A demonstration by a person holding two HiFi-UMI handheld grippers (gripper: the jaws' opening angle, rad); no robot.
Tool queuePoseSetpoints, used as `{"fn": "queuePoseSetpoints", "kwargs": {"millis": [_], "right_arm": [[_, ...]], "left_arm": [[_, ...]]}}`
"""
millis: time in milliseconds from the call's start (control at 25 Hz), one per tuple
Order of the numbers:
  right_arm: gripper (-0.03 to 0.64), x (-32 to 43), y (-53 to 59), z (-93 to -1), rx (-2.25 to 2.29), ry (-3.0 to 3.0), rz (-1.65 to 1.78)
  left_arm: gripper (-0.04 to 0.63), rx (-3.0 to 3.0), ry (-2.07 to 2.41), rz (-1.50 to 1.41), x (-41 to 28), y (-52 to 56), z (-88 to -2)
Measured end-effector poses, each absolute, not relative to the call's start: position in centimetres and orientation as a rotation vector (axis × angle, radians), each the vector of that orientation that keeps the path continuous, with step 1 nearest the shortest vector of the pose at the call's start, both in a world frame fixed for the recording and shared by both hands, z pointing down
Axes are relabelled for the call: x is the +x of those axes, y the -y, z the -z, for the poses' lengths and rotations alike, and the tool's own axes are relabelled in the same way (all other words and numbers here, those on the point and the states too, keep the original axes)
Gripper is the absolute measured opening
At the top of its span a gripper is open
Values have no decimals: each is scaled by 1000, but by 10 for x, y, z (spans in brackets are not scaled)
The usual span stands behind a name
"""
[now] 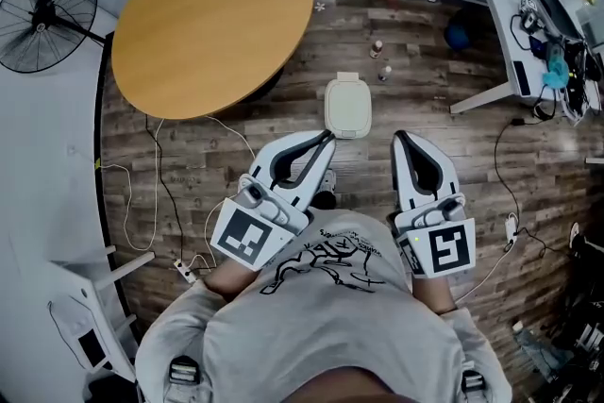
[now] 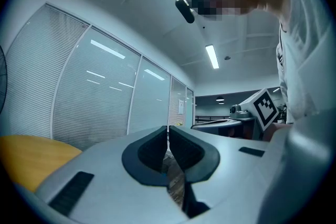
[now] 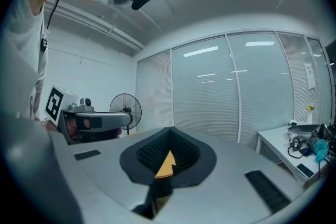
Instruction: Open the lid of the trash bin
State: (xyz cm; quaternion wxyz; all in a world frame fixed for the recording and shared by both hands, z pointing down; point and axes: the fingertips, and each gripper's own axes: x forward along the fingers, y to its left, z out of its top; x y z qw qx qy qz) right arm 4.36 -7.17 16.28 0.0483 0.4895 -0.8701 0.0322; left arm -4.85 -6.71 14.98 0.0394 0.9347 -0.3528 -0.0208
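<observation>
The trash bin (image 1: 347, 106) stands on the wood floor ahead of me, small and cream-white, with its lid down. My left gripper (image 1: 328, 138) is held just short of the bin's near left corner, jaws shut and empty. My right gripper (image 1: 399, 137) hangs to the right of the bin, apart from it, jaws also shut on nothing. In the left gripper view the left gripper (image 2: 168, 132) points up at glass walls and shows no bin. The right gripper view shows the right gripper (image 3: 170, 132) with its tips together and the yellow tabletop behind them.
A round wooden table (image 1: 212, 19) stands at the back left, beside a floor fan (image 1: 42, 12). A white desk (image 1: 514, 5) with clutter fills the back right. Two small bottles (image 1: 380, 59) and a blue ball (image 1: 458, 35) lie beyond the bin. Cables (image 1: 160, 193) trail along the left floor.
</observation>
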Motion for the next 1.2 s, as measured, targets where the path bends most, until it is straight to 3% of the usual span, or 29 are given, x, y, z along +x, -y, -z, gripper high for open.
{"fn": "queuePoseSetpoints", "kwargs": {"millis": [1200], "right_arm": [[6, 77, 134, -165, 1442, 2664, -98]], "left_arm": [[26, 2841, 1148, 62, -18, 126, -150]]}}
